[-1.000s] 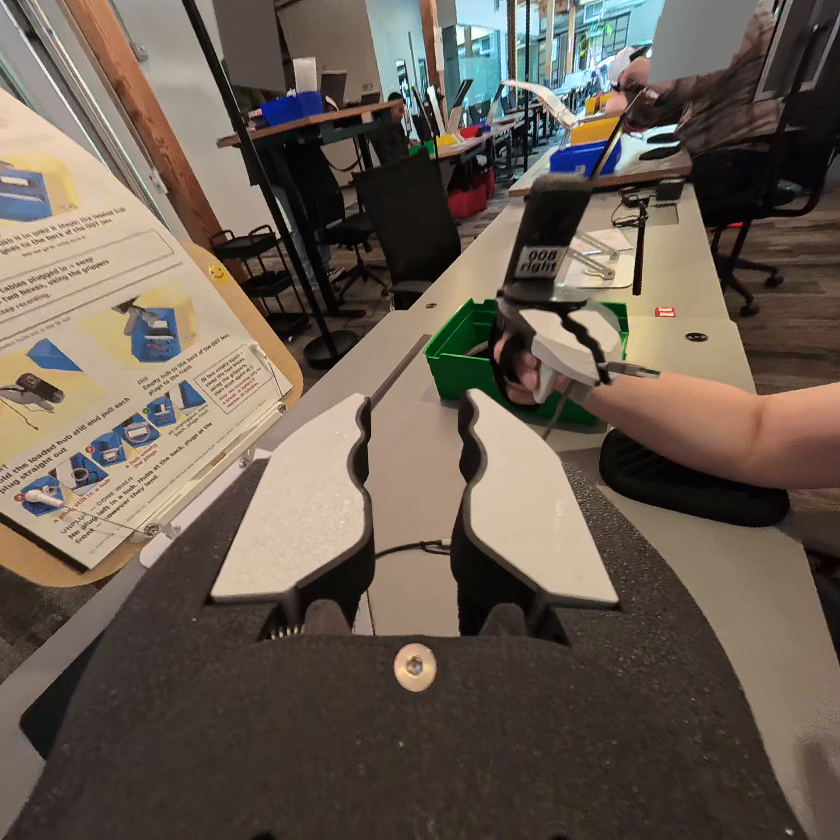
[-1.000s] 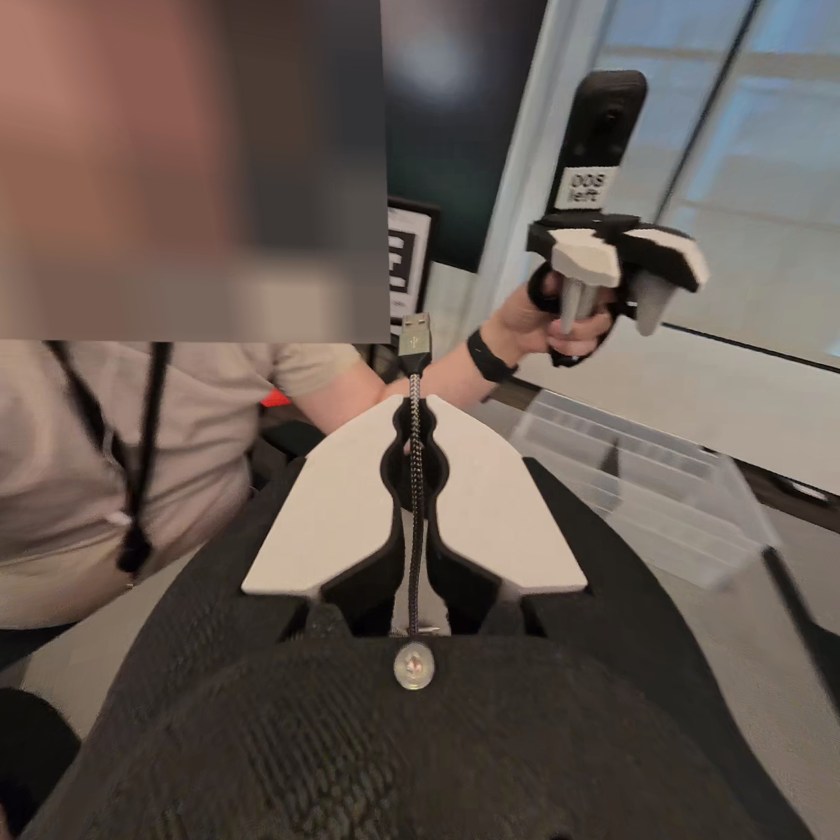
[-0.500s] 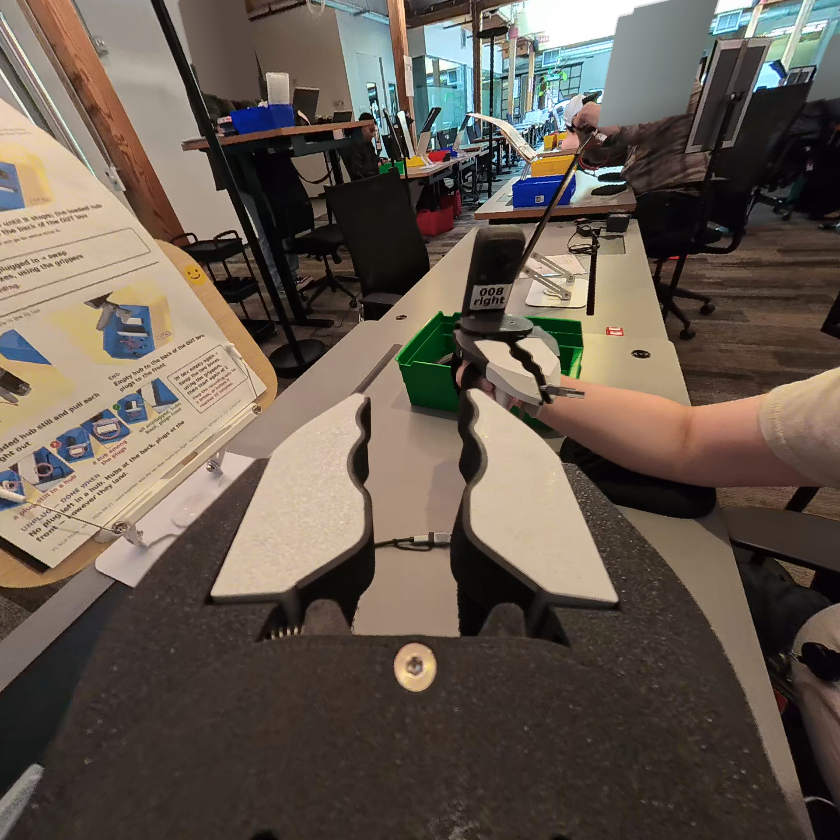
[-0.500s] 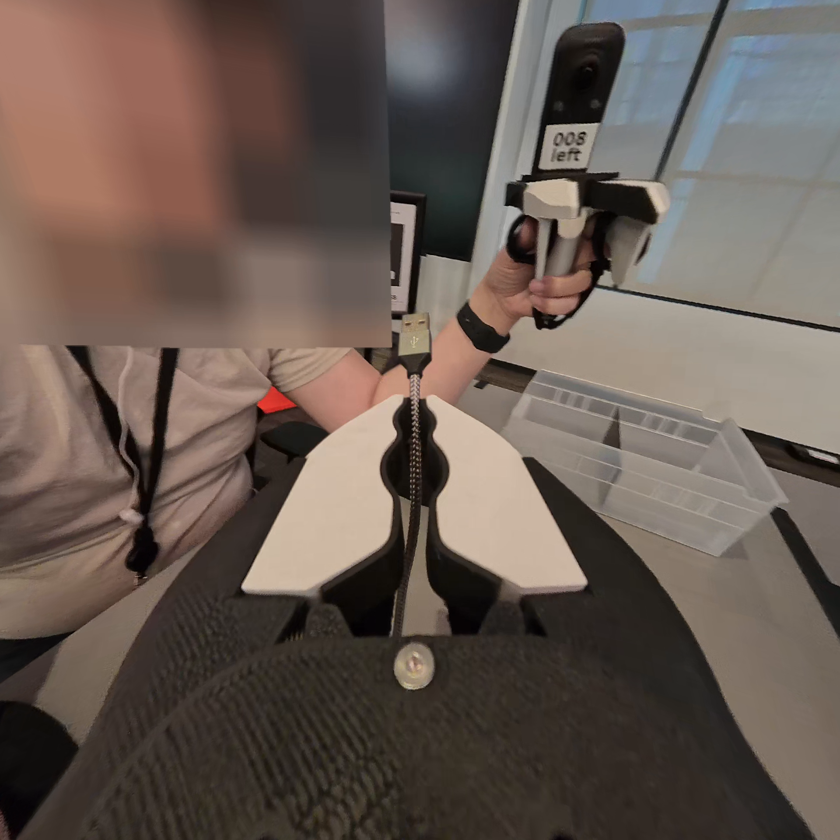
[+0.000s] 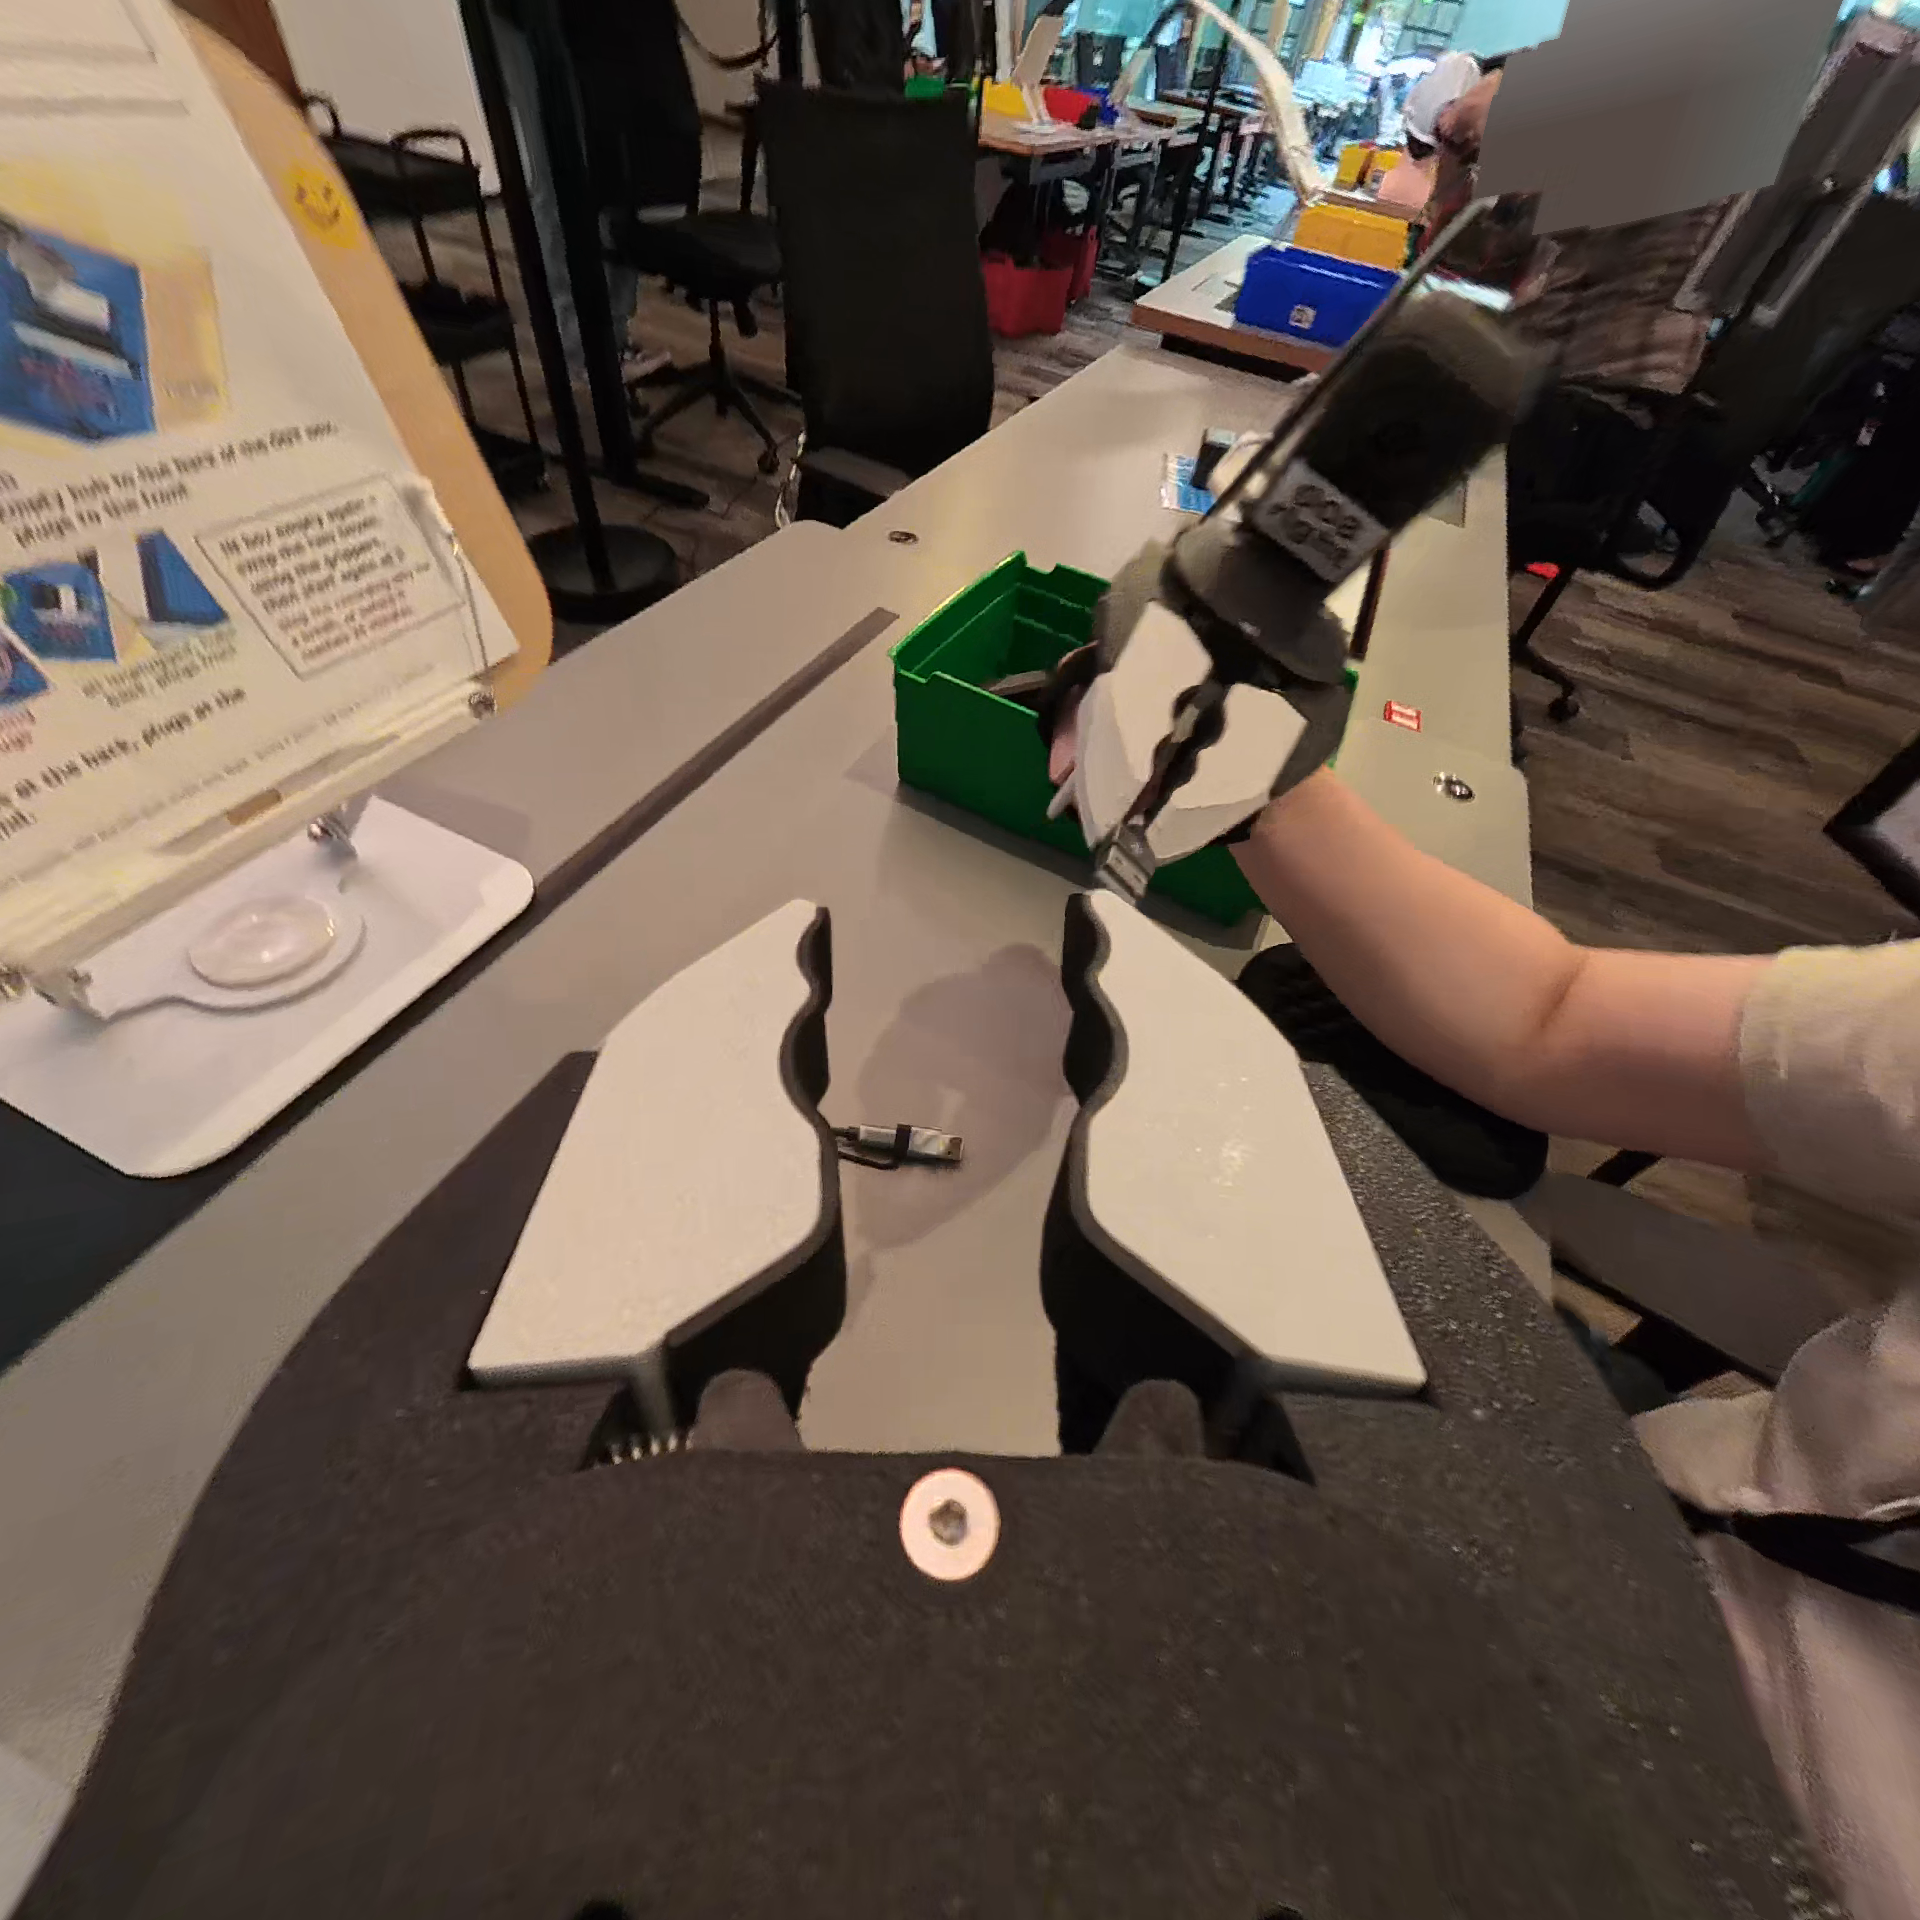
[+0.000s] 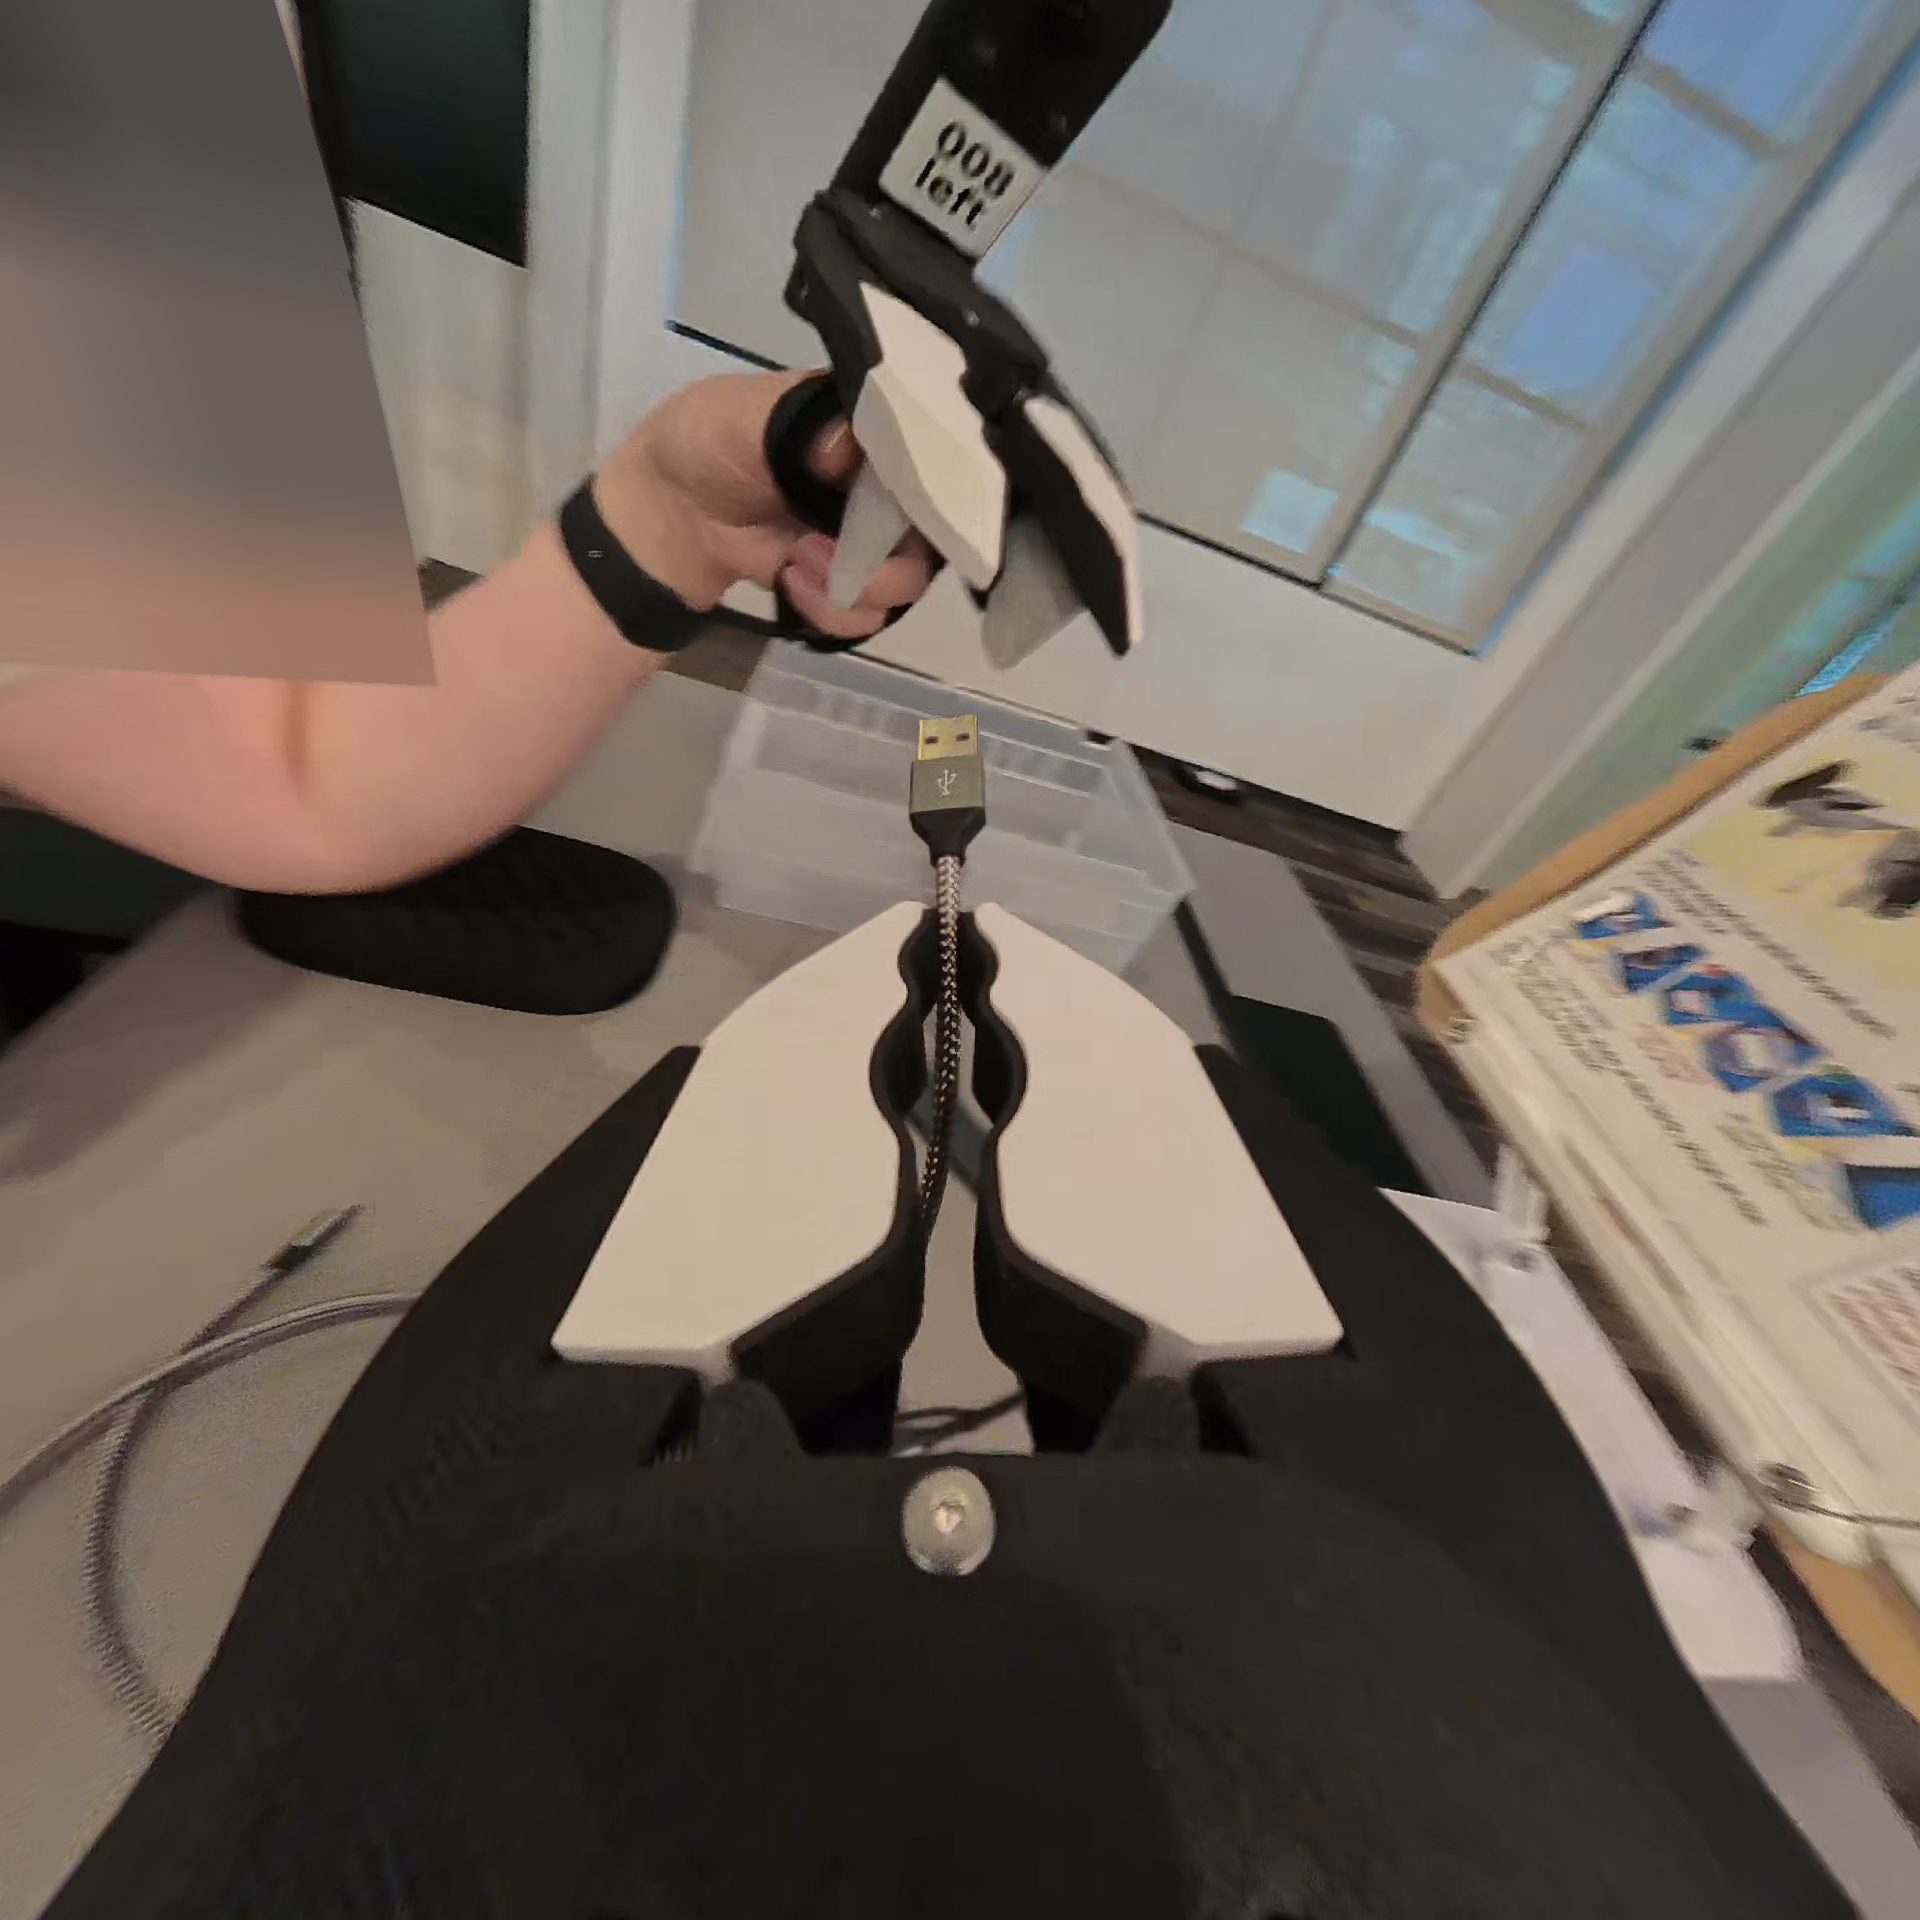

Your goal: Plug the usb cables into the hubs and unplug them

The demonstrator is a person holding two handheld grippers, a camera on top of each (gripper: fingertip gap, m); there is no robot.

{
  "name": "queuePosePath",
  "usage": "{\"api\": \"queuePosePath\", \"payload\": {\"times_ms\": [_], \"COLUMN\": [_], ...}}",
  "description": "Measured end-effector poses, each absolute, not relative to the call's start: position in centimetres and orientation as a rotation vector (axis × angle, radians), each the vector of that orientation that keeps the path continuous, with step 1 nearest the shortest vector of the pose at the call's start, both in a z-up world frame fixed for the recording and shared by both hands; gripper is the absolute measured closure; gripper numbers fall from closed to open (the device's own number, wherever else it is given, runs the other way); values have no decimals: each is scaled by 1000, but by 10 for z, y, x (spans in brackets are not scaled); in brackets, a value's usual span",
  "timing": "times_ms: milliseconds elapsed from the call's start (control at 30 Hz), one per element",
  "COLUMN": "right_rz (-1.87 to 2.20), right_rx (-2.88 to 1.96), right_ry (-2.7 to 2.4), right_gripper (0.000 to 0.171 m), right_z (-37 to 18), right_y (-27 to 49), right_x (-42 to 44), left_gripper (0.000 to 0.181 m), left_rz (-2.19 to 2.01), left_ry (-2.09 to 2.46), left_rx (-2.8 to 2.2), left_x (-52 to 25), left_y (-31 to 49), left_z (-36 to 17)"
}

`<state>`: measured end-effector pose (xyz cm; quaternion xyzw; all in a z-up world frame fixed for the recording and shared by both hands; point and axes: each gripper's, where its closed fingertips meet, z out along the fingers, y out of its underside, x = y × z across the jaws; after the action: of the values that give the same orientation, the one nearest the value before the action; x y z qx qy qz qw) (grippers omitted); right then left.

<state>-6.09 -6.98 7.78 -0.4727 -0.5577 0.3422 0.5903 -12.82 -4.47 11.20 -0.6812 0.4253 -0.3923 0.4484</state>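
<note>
My right gripper (image 6: 948,912) is shut on a braided USB cable (image 6: 940,1039). The cable's metal plug (image 6: 945,774) sticks out past the fingertips. In the left wrist view the right gripper (image 5: 1135,844) hangs tilted down in front of a green bin (image 5: 966,717), with the plug (image 5: 1127,868) at its tip. My left gripper (image 5: 951,914) is open and empty above the grey table (image 5: 727,810). A small plug end (image 5: 909,1143) of another cable lies on the table between its fingers. The left gripper also shows in the right wrist view (image 6: 1055,613), open. No hub is in view.
An instruction sheet on a stand (image 5: 208,468) is at the left. A black wrist pad (image 5: 1382,1081) lies under the person's arm. A clear plastic bin (image 6: 1101,831) stands behind the plug. Loose braided cables (image 6: 156,1382) lie on the table. About 9 centimetres separates my left fingertips from my right.
Both grippers have tipped downward toward the table. The right gripper has swung toward the left gripper, still holding the cable. The left gripper stays open.
</note>
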Motion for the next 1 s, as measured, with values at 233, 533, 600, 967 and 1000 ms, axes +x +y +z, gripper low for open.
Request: {"api": "queuePosePath", "payload": {"times_ms": [233, 533, 600, 967, 1000], "right_rz": [463, 252, 251, 251, 256], "right_rx": [-1096, -1099, -1090, -1075, -1075], "right_ry": [-1288, -1282, -1280, -1313, -1317], "right_gripper": [168, 168, 168, 168, 168], "right_z": [79, 74, 75, 70, 70], "right_y": [-55, -41, -41, -43, -43], "right_x": [-65, -61, -61, -62, -62], "left_gripper": [121, 139, 151, 174, 175], "left_rz": [-1291, -1429, -1454, -1626, -1627], "left_ry": [956, 1027, 1051, 1091, 1093], "left_rx": [-1709, -1769, -1752, -1647, -1642], "left_x": [-102, -78, -76, -69, -69], "left_y": [-31, -42, -45, -52, -53], "left_z": [98, 77, 75, 79, 79]}}
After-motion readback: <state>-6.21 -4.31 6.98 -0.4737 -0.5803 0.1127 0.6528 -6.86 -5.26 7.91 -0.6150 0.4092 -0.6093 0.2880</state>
